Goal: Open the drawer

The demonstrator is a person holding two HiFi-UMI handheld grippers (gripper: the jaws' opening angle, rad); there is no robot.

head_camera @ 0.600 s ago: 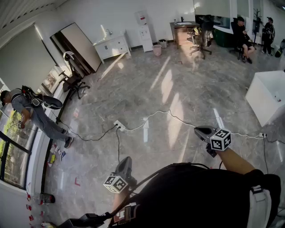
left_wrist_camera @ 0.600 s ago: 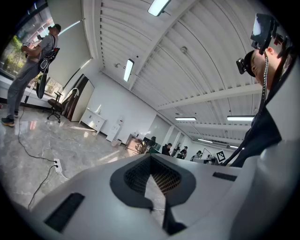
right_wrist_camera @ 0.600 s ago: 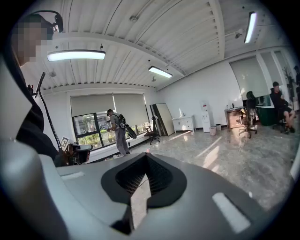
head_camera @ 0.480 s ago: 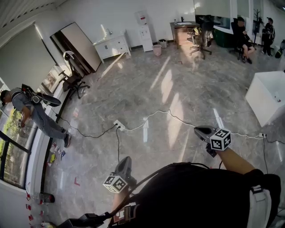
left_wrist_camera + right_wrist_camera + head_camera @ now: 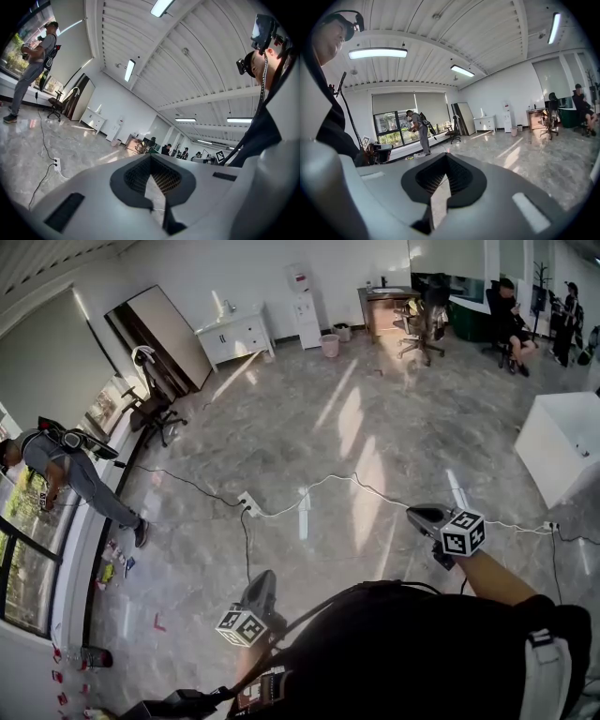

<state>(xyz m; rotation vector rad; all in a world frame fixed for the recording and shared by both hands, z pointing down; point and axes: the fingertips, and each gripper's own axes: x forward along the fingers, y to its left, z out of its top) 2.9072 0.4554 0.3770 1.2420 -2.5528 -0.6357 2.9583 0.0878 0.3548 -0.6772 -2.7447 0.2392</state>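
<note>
A white cabinet with drawers [image 5: 236, 337] stands against the far wall, well away from both grippers; it also shows small in the left gripper view [image 5: 93, 119] and the right gripper view [image 5: 486, 123]. My left gripper [image 5: 263, 579] hangs low in front of my body over the marble floor, its jaws together with nothing between them [image 5: 150, 161]. My right gripper [image 5: 417, 515] is held out further to the right, tilted slightly down, jaws shut and empty [image 5: 446, 159]. Neither gripper touches anything.
A power strip [image 5: 251, 504] and white cables cross the floor ahead. A large white box-like unit [image 5: 562, 442] stands at the right. Office chairs [image 5: 155, 413], a water dispenser [image 5: 303, 304], a desk [image 5: 384, 306] and seated people [image 5: 511, 310] line the walls. A person [image 5: 66, 474] stands by the left window.
Both grippers keep their places. The person by the left window has shifted slightly left, and a black cable near them now trails across the floor.
</note>
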